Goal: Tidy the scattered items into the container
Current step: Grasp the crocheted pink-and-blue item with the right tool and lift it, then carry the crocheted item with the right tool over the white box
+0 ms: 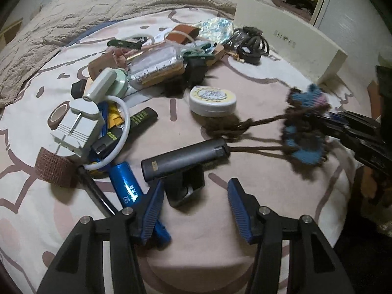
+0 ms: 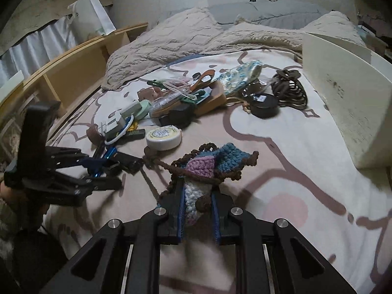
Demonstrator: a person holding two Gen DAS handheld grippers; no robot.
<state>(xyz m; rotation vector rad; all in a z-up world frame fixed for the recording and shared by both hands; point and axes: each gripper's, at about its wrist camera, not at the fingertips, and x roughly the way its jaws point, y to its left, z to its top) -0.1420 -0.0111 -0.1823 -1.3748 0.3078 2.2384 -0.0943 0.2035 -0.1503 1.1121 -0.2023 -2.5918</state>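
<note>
A pile of small things (image 1: pixel 137 73) is lying on the bed sheet (image 1: pixel 257 93), to the left of the round white tin (image 1: pixel 212 100). The left gripper (image 1: pixel 194 205) is hovering below the tin, just over a dark gray tube (image 1: pixel 186 158), with its jaws spread wide and nothing in them. A blue tube (image 1: pixel 127 183) is lying beside its left finger. To the right of the tin, the right gripper (image 2: pixel 198 214) is pinching a knitted pouch (image 2: pixel 208 166) tight between its jaws. The pouch's brown cord (image 1: pixel 247 125) is trailing back toward the tin. The white box (image 2: pixel 343 103) is sitting far right of the tin.
</note>
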